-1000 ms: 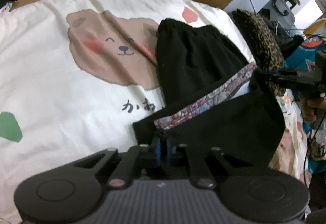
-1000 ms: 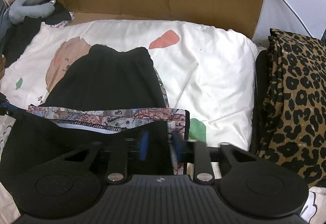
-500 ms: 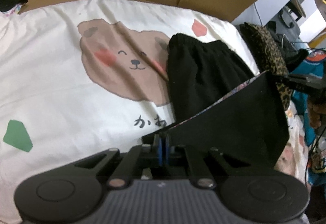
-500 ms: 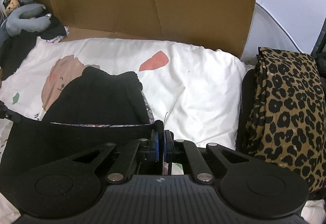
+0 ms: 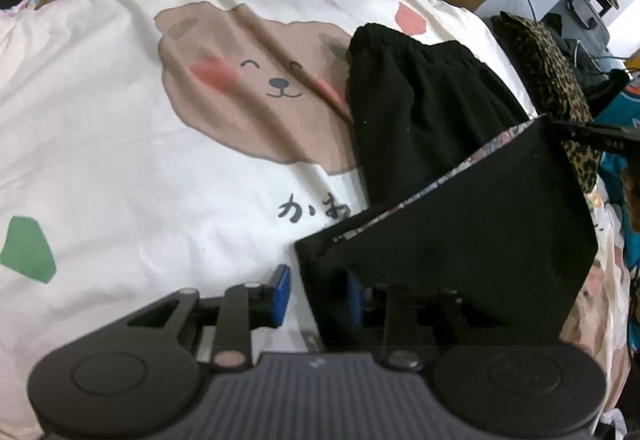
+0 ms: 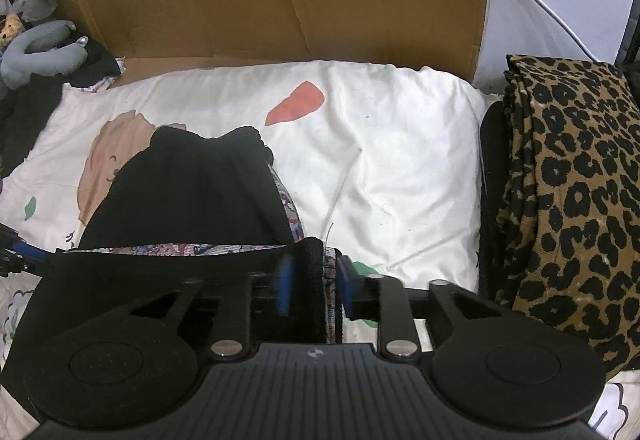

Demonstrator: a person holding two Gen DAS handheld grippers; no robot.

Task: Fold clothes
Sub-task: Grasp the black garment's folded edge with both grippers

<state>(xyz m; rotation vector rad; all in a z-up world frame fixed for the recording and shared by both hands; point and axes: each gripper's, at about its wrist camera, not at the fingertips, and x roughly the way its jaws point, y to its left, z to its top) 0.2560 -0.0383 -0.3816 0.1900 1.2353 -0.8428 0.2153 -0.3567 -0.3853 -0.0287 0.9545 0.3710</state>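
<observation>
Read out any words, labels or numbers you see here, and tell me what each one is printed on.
"かあ": black Japanese characters on the white bear-print duvet, below the bear's face; the black garment covers whatever follows.
Small emblems on both tool bodies: too small to read.
No other text visible.

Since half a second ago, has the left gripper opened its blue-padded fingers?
Yes. The left gripper now stands open, its fingers apart beside the black garment's folded corner.

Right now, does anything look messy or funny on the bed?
Mostly tidy. The black garment is half folded, its near edge raised off the bear sheet, showing a patterned lining. A leopard-print cloth lies bunched beside the bed.
</observation>
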